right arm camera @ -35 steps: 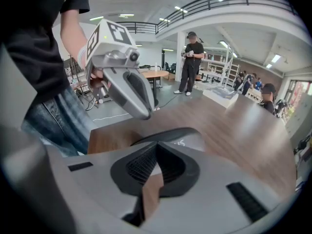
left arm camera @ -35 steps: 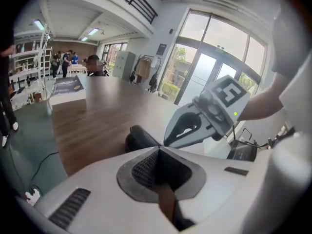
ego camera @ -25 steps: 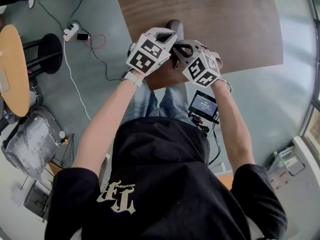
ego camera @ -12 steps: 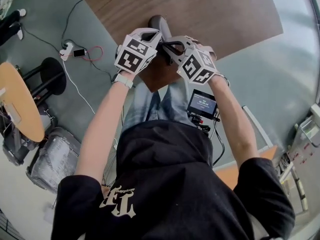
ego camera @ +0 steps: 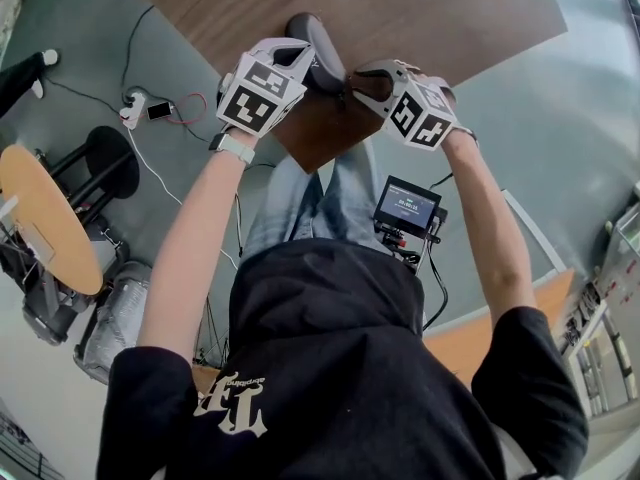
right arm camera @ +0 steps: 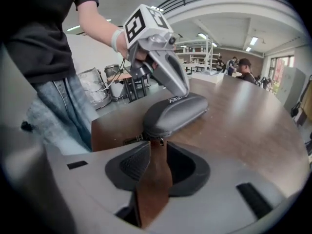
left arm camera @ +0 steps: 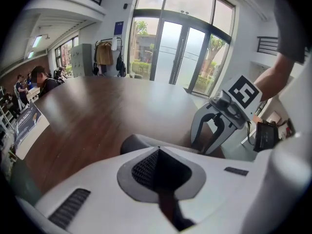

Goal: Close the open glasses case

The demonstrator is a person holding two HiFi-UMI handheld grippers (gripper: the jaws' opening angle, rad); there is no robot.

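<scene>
Leaning over the near corner of the brown table (ego camera: 430, 13), the person has both tools down at the dark grey glasses case (right arm camera: 173, 113). That case lies flat on the wood close to the table's edge, lid down on its base, one end pointing at the person.

Look at the left gripper (right arm camera: 181, 87): its jaws are drawn together, nothing between them, and the tips rest on top of the lid, right beside the white lettering printed there. From its own view the case's rounded end peeks out just beyond the tips.

Now the right gripper (right arm camera: 156, 149): it comes in low along the tabletop from the other side, jaws a narrow gap apart, bare wood showing in between. The case's zip slider (right arm camera: 160, 141) sits right at the mouth of that gap, and the little pull tab (right arm camera: 132, 139) lies off to one side along the end of the case, not clamped.

The two marker cubes flank the case in the head view. A small lit screen (ego camera: 405, 206) hangs at the person's waist, above the jeans.
</scene>
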